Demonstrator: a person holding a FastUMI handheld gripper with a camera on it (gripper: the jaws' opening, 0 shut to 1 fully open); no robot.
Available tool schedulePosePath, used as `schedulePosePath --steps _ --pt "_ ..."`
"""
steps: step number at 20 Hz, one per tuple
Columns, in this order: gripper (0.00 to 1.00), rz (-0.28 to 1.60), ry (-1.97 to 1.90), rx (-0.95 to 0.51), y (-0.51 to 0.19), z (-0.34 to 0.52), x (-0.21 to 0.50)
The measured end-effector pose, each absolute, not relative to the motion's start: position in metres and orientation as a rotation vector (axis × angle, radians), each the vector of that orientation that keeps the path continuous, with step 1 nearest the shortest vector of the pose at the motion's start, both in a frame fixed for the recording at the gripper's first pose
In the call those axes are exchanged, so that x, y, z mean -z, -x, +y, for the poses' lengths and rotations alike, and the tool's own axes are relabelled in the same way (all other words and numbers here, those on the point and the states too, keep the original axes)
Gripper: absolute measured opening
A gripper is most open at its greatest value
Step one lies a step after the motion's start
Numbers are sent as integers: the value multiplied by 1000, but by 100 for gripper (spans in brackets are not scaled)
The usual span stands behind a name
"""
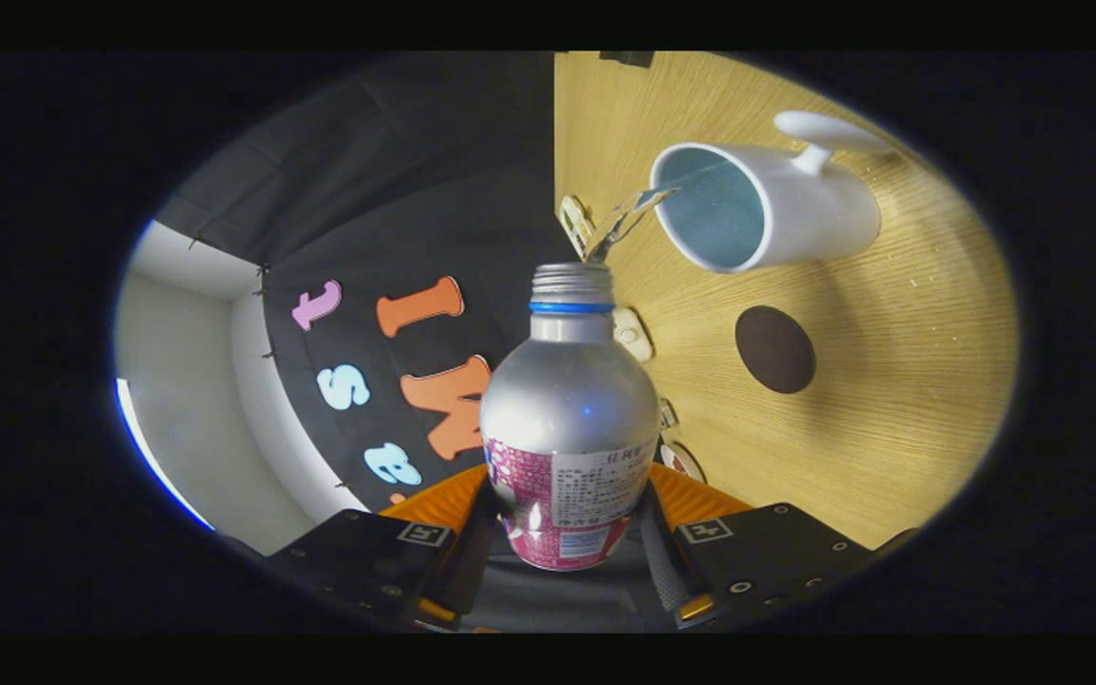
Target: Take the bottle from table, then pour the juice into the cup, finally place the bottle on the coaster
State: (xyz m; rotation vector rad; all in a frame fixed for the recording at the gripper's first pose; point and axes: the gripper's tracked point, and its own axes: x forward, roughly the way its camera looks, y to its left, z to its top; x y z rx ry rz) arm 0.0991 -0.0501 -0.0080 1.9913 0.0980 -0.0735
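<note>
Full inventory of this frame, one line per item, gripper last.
bottle: 1, silver with pink label, uncapped, tilted, held between the fingers
juice stream: 1, clear, running from the bottle mouth into the cup
cup: 1, white, pale blue inside, beyond the bottle on the table
coaster: 1, dark brown, round, on the table beside the cup
table: 1, light wood
gripper: 1, black with orange, both fingers pressing the bottle's base

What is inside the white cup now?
A clear stream runs from the bottle, held between the gripper fingers, into the white cup. The cup's pale blue inner wall shows; its bottom and the liquid level cannot be made out.
</note>
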Motion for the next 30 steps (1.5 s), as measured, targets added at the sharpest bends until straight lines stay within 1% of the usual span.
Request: schedulePosePath --steps 30 --pt "72 67 -2146 105 -104 -70 6"
